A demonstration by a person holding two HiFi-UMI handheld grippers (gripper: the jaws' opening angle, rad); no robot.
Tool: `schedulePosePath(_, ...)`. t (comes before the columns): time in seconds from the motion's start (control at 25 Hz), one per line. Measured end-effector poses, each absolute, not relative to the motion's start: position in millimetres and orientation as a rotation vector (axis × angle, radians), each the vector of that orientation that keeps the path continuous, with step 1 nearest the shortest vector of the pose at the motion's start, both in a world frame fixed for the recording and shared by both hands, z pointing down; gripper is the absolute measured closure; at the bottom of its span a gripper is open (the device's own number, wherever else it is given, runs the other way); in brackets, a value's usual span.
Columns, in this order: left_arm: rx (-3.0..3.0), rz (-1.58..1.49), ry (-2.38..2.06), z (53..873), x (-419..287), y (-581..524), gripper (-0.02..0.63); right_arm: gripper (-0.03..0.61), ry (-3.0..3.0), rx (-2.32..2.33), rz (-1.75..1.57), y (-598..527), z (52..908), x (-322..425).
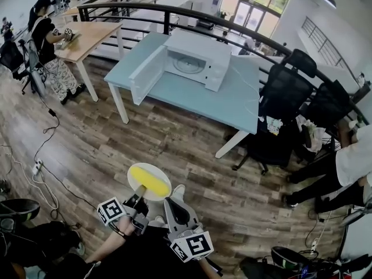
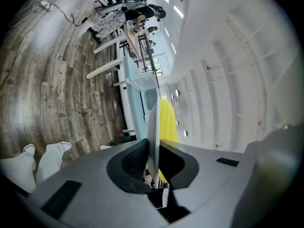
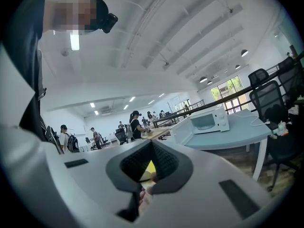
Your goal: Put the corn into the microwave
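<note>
Well short of the open white microwave (image 1: 195, 60), the left gripper (image 1: 139, 193) pinches a round cream plate (image 1: 160, 173) by its rim while the right gripper (image 1: 170, 202) rides closed and empty; a tilt could roll the yellow corn cob (image 1: 148, 179) off.

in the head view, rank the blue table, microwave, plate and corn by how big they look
1. table
2. microwave
3. plate
4. corn
The plate and corn are nearest the camera, so they look relatively large.
</note>
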State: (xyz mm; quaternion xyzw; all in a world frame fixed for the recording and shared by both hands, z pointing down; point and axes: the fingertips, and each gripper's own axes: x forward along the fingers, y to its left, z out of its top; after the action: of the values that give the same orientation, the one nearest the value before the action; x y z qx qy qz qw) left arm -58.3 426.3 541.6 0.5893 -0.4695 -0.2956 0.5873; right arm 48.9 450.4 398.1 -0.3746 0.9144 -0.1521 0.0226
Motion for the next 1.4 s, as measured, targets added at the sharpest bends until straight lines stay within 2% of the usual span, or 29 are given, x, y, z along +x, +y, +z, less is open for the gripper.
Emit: schedulePosePath(1.4,1.300,-0.701,-1.150,545,-49,266,0.586,0.569,2.843,-1.174,-0.550,268,406,71)
